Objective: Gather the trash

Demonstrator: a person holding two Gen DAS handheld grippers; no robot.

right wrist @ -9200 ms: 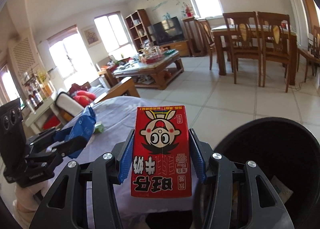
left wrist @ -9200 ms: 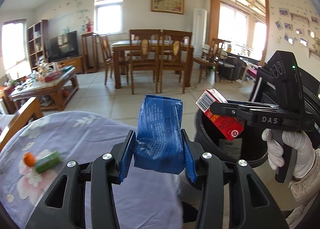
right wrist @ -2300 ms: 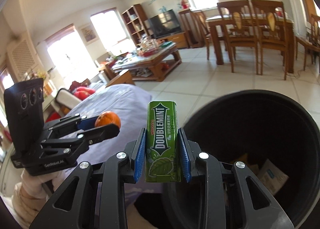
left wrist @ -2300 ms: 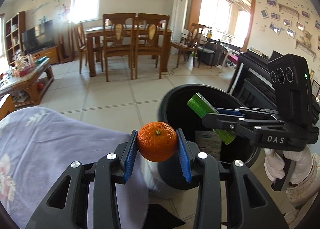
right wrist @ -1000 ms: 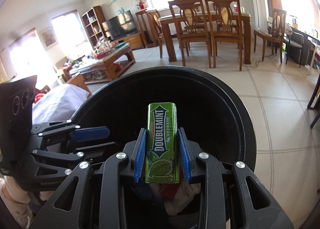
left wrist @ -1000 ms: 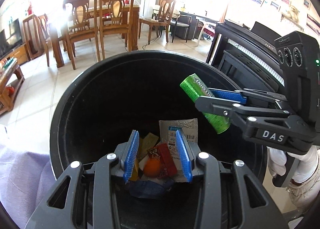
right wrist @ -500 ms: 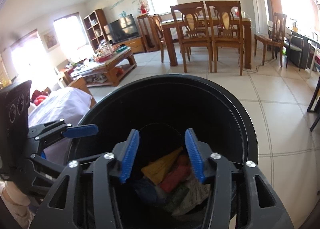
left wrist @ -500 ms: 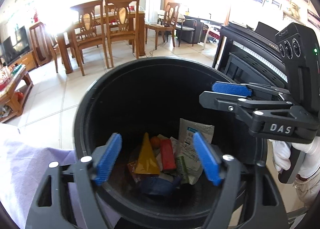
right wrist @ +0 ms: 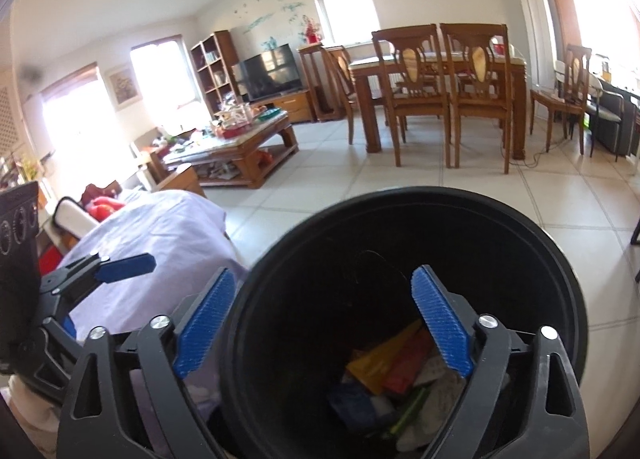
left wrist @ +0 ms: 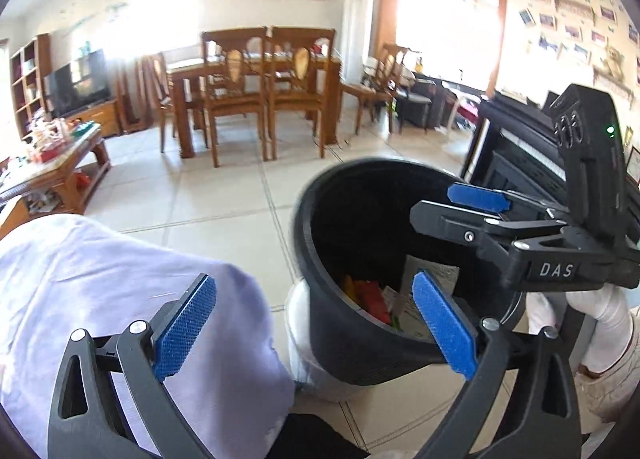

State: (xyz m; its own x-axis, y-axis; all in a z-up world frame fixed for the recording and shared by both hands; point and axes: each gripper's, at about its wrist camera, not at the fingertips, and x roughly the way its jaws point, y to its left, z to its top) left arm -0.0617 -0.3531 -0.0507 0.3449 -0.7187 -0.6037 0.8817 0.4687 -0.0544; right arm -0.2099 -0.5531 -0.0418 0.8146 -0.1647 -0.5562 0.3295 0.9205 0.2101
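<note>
A black round bin [left wrist: 320,227] stands on the tiled floor beside a table with a lilac cloth [left wrist: 100,275]. It also fills the lower right wrist view [right wrist: 440,199]. Inside lie red, yellow, blue, green and white wrappers [right wrist: 392,379], partly seen in the left wrist view [left wrist: 372,295]. My left gripper [left wrist: 316,323] is open wide and empty, at the bin's near rim. My right gripper [right wrist: 324,319] is open wide and empty above the bin's mouth. The right gripper shows side-on in the left wrist view [left wrist: 476,199].
A wooden dining table with chairs [left wrist: 256,99] stands across the floor. A cluttered coffee table [right wrist: 236,147] and a TV [right wrist: 268,71] are at the left. A dark piano [left wrist: 516,155] stands behind the bin at the right.
Both grippers have dropped their loads into the bin and opened wide. The left gripper has pulled back from over the bin toward the cloth-covered table.
</note>
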